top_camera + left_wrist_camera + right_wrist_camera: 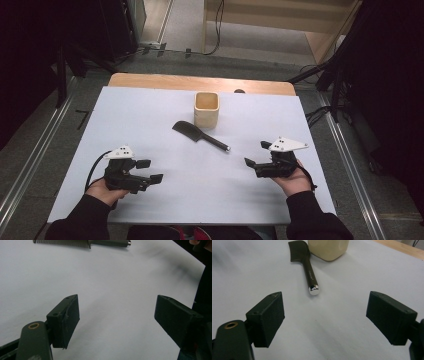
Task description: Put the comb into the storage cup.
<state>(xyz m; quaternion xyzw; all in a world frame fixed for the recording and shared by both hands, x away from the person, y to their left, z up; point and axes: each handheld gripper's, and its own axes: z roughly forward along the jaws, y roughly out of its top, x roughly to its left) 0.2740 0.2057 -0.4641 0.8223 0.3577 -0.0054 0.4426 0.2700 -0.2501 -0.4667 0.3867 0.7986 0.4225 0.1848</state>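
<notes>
A black comb (pixel 199 134) with a silver-capped handle lies flat on the white table (pixel 150 115), just in front of a cream square cup (pixel 206 109). My left gripper (pixel 150 170) rests open near the front left, with nothing between its jaws. My right gripper (pixel 257 154) rests open near the front right, also empty. The right gripper view has the comb (pixel 305 263) pointing its handle end at me, with the cup (pixel 328 248) behind it. The comb (pixel 82 242) lies along the top edge of the left gripper view.
The table's bare wooden strip (pixel 200 82) runs along the far edge. Dark stands and cables (pixel 325 75) flank the table on the floor. A person's sleeve (pixel 205 277) shows at the right of the left gripper view.
</notes>
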